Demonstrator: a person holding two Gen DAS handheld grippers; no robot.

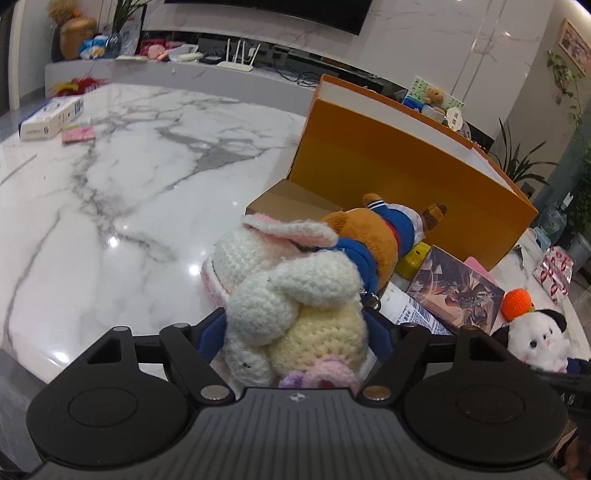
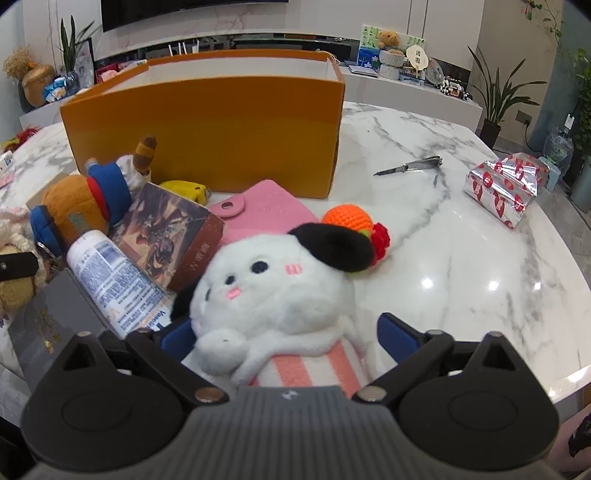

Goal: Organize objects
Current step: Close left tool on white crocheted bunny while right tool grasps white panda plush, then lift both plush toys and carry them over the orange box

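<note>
Grippers, two. Left gripper (image 1: 295, 328) stood astride a crocheted white rabbit (image 1: 288, 291), pads at its flanks; firm grip could not be told. Right gripper (image 2: 288, 332) straddled a white plush dog (image 2: 273, 291), its right pad clear, so not yet clamped. Both toys lay just in front of the orange box (image 2: 207, 125). Step judged: pickup. Next: clamp, lift over the box's near wall.

I work at a white marble table (image 1: 110, 177) with grey veins, and ceiling lights make bright spots on its shiny top. Behind it I see a long low cabinet (image 2: 406, 88) under a dark television (image 1: 280, 14) on a pale marble wall. Green plants (image 2: 495, 96) stand on the grey floor at the right.
</note>
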